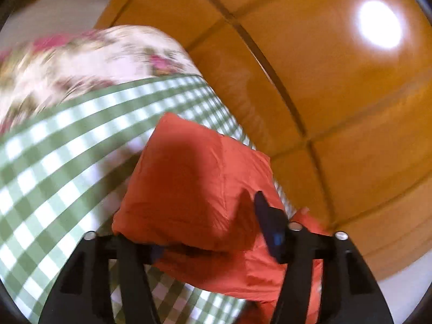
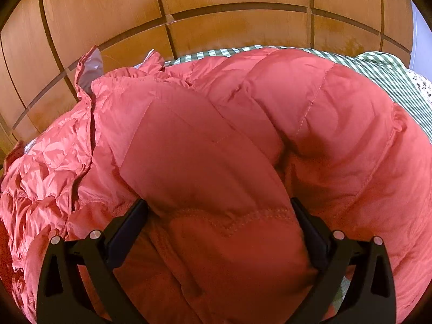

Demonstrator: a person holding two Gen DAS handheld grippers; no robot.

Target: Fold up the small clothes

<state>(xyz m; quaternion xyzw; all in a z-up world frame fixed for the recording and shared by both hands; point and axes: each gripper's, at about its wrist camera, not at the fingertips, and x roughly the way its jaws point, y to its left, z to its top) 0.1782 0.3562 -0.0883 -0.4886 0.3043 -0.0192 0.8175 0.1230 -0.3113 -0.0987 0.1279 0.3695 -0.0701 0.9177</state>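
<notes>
Warm indoor light, fairly bright in both views. In the left wrist view, a blown-out white glare spot (image 1: 379, 24) on the glossy wooden panels (image 1: 337, 94), hinting at a lamp overhead. Heavy motion smear across the floral fabric (image 1: 89, 59) and the green checked cloth (image 1: 54, 162), lines dragged into streaks; red padded garment (image 1: 194, 178) softer than sharp, with a dark shadow across its upper face. Right wrist view steady and crisp, stitching readable, deep shadow in the folds between the claw fingers (image 2: 129, 224). Strong fisheye bending of panel seams, black vignette in every corner.
</notes>
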